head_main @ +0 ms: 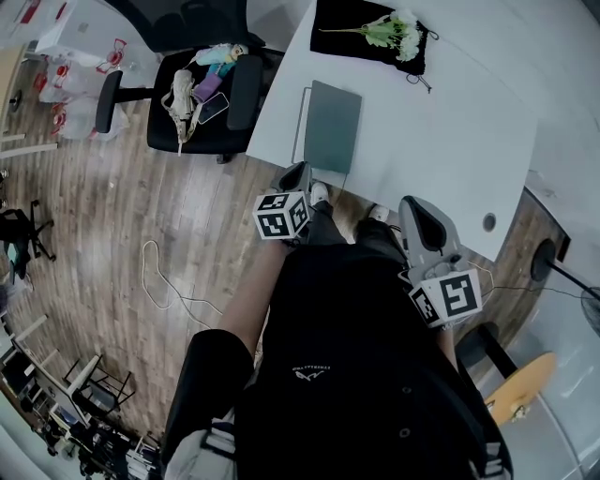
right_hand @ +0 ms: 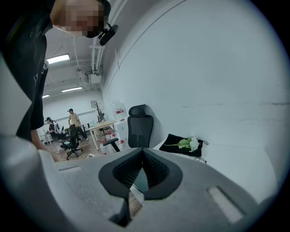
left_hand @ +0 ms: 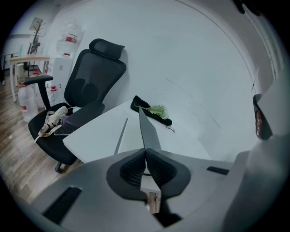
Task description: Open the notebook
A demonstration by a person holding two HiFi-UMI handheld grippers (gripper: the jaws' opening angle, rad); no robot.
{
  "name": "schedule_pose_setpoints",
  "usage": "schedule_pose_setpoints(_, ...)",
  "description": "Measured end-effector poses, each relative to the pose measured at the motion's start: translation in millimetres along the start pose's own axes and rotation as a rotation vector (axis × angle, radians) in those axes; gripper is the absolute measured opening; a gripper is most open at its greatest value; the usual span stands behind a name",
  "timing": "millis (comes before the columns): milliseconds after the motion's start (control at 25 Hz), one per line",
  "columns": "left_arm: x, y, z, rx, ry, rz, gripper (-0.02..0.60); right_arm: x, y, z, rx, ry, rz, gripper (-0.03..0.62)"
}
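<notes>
A grey-green notebook (head_main: 334, 127) lies on the white table (head_main: 450, 131) near its front edge. My left gripper (head_main: 300, 172) sits at the notebook's near left corner. In the left gripper view the cover (left_hand: 146, 129) stands lifted on edge, and my left gripper (left_hand: 145, 152) is shut on its near edge. A thin edge of the notebook (left_hand: 121, 136) stays flat on the table to the left of it. My right gripper (head_main: 411, 202) hovers at the table's front edge, right of the notebook. In its own view my right gripper (right_hand: 142, 153) is shut with nothing held.
A flower (head_main: 394, 33) on a black cloth (head_main: 347, 28) lies at the table's far side. A black office chair (head_main: 202, 94) with a bag and a phone stands left of the table. A cable (head_main: 155, 277) lies on the wooden floor. People sit far off (right_hand: 72, 122).
</notes>
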State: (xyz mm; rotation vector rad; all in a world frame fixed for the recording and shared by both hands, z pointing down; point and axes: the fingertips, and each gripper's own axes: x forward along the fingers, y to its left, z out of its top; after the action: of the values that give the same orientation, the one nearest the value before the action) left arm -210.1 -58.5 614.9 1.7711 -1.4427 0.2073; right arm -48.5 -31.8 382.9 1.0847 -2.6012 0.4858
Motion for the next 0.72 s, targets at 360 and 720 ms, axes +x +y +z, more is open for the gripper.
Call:
schedule_pose_setpoints(360,-8.1,-18.4,7.0,-0.002,-0.051,0.059,0.011,-26.1,-17.6,1.7,-0.010,-0.011,0.022,0.006)
schedule_pose_setpoints(720,-14.2,-42.8,11.7,0.012,-0.096,0.095,0.011,-54.3,-37.3,0.2,0.010,-0.030,0.021,0.005)
